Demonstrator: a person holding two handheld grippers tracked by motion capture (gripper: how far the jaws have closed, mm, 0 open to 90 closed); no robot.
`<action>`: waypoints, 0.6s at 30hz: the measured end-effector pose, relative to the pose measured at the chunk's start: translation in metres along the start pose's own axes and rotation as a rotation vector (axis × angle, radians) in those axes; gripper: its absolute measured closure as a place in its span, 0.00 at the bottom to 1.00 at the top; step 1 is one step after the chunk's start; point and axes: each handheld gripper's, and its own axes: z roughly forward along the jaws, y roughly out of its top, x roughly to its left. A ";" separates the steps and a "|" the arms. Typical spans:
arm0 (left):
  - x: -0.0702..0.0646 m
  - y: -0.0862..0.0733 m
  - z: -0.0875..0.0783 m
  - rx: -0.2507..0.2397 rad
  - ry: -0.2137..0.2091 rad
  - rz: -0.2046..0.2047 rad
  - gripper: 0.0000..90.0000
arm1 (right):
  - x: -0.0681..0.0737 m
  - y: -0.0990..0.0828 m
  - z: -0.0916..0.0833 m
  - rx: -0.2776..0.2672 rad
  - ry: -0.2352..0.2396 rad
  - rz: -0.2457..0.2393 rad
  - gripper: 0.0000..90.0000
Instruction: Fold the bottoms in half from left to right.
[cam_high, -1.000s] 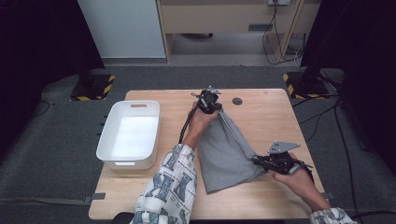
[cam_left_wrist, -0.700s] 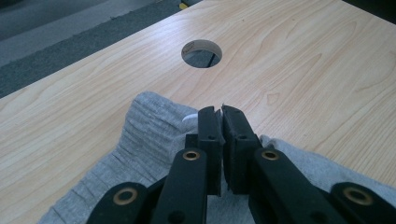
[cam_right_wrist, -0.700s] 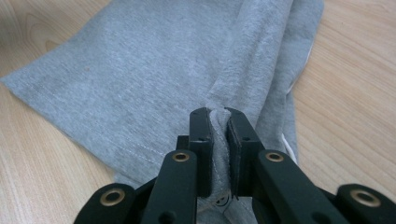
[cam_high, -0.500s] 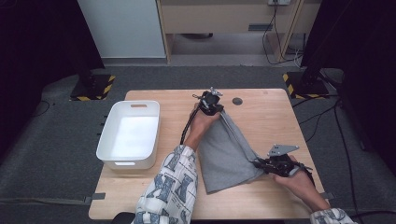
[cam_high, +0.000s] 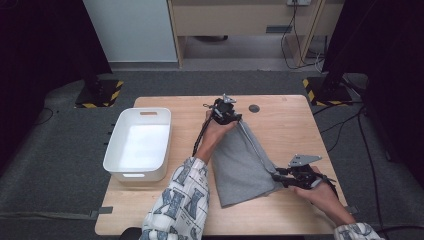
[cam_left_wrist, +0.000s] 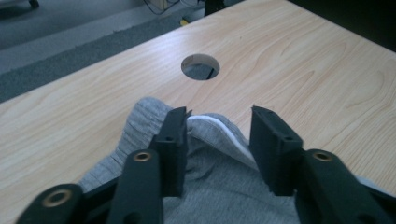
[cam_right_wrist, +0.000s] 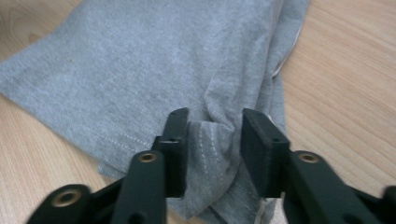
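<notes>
A grey cloth (cam_high: 240, 165) lies folded on the wooden table (cam_high: 300, 125), stretched from the far middle to the near right. My left gripper (cam_high: 226, 112) is at the cloth's far corner. Its jaws have just been opening and stand apart (cam_left_wrist: 219, 130), with the bunched corner of the cloth (cam_left_wrist: 210, 186) loose between them. My right gripper (cam_high: 280, 177) is at the near right corner. Its jaws have also just been opening (cam_right_wrist: 215, 135), and a hemmed fold of the cloth (cam_right_wrist: 140, 60) sits in the gap without being pinched.
A white plastic bin (cam_high: 139, 145) stands on the table's left side. A round cable hole (cam_high: 254, 108) (cam_left_wrist: 200, 66) lies just beyond the left gripper. Bare wood shows to the right of the cloth and along the near edge.
</notes>
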 end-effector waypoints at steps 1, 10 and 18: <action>0.000 0.001 -0.002 -0.007 -0.003 0.000 0.59 | 0.000 0.000 0.000 -0.004 0.000 0.006 0.64; -0.003 0.007 -0.021 -0.046 -0.009 0.021 0.44 | 0.000 0.009 -0.003 -0.047 -0.034 0.007 0.37; -0.002 0.003 -0.032 -0.046 0.001 0.021 0.31 | -0.001 0.024 0.002 -0.079 -0.052 0.014 0.25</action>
